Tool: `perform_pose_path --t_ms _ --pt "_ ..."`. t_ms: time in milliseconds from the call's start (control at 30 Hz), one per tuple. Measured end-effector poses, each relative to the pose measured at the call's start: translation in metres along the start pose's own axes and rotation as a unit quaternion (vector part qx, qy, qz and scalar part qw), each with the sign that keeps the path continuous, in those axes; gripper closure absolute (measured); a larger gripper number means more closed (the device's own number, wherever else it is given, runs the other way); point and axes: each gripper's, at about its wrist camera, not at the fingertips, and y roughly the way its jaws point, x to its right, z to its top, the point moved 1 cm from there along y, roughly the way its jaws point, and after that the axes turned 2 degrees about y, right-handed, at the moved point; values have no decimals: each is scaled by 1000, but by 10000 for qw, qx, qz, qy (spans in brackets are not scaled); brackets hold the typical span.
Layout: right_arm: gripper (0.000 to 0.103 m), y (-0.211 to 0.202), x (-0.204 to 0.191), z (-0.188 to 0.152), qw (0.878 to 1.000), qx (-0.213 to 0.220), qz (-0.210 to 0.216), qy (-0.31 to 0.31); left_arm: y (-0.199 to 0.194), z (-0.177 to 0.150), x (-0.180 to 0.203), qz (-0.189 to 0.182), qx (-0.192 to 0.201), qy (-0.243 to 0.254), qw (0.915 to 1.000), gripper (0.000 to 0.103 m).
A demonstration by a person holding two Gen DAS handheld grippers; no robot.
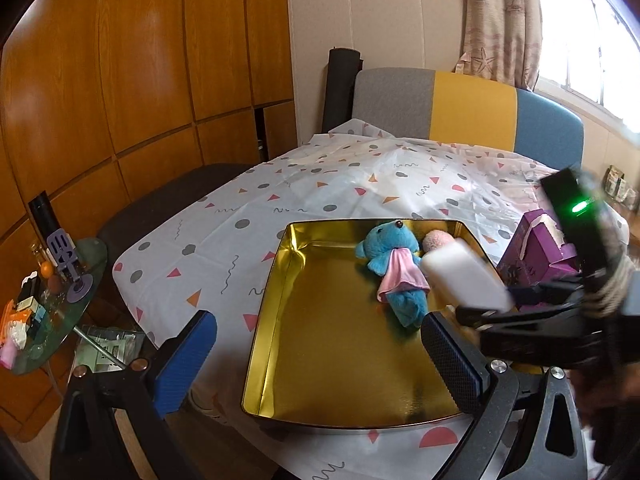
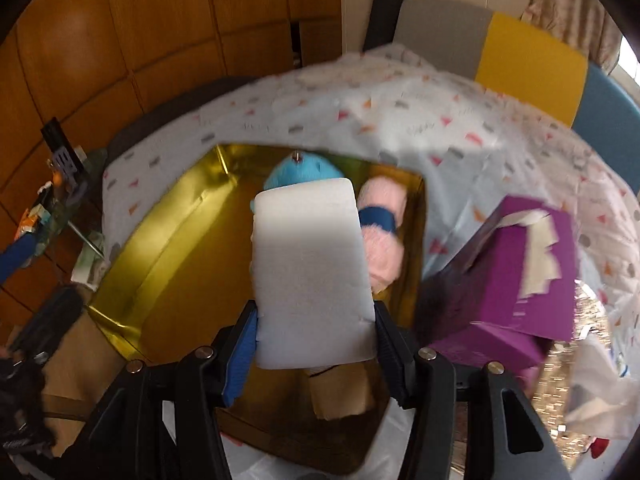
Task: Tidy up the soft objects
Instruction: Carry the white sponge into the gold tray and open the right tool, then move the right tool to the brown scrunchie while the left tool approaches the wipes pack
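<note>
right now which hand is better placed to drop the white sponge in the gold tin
Right. Its tongs already grip the white sponge above the gold tin; the left tongs are open and empty.

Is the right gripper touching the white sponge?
Touching. In the right wrist view both pads of the right gripper press the sides of the white sponge.

A: Gold everywhere on that tray (image 1: 280, 320), shiny and mirror-bright inside.

B: And a bright blue plush bear (image 1: 394, 248) in a pink cloth, beside a pale pink fuzzy toy (image 2: 382, 240) with a navy band.

A: White foam block (image 2: 312, 276), plain as chalk!

B: Purple box (image 2: 532, 272), torn white patches. Tablecloth (image 1: 320, 184) white with grey dots, pink and orange triangles, squiggles.

A: Blue pads on the left gripper (image 1: 320, 356).
</note>
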Motion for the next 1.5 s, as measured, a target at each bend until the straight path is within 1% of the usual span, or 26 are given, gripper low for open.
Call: perform_pose_path --t_ms 67,133,233,300,400,600,867,1000,1100,1200,1267,1367,1400,1467,1500 --pt "46 18 -2 1 9998 -176 59 60 2 -1 -1 8 -24 5 10000 0" --pt "45 24 0 -6 9997 -252 38 65 3 -1 -3 23 -35 -2 10000 0" --pt "41 29 1 -10 9996 -258 92 110 5 -1 -5 49 -50 -15 10000 0" --pt "30 26 2 -12 9996 -172 156 147 5 -1 -7 56 -49 -32 10000 0" --pt "25 10 5 -10 9994 89 253 200 4 -1 -7 66 -53 -44 10000 0" --pt "24 -24 11 -10 9981 496 199 299 2 -1 -3 33 -25 27 10000 0" --pt "24 -73 25 -17 9942 1042 -25 271 -4 -1 5 15 4 140 9999 0" --pt "24 -96 39 -24 9914 1259 -144 314 -5 -2 10 -14 -24 210 9998 0" --pt "24 -116 56 -33 9879 1458 -297 436 -4 -2 13 -65 -70 245 9997 0" --pt "24 -139 86 -43 9814 1690 -538 730 -2 -3 17 -196 -143 240 9994 0" --pt "24 -155 114 -52 9750 1817 -761 1026 1 -4 19 -325 -212 214 9990 0" --pt "24 -176 163 -70 9620 1911 -1124 1592 4 -5 23 -519 -300 210 9980 0" --pt "24 -181 181 -77 9568 1919 -1248 1793 5 -5 25 -559 -338 229 9976 0" --pt "24 -191 222 -93 9406 1920 -1591 2304 7 -7 31 -617 -389 306 9969 0" --pt "24 -196 246 -104 9293 1938 -1754 2610 7 -7 34 -656 -417 350 9964 0"
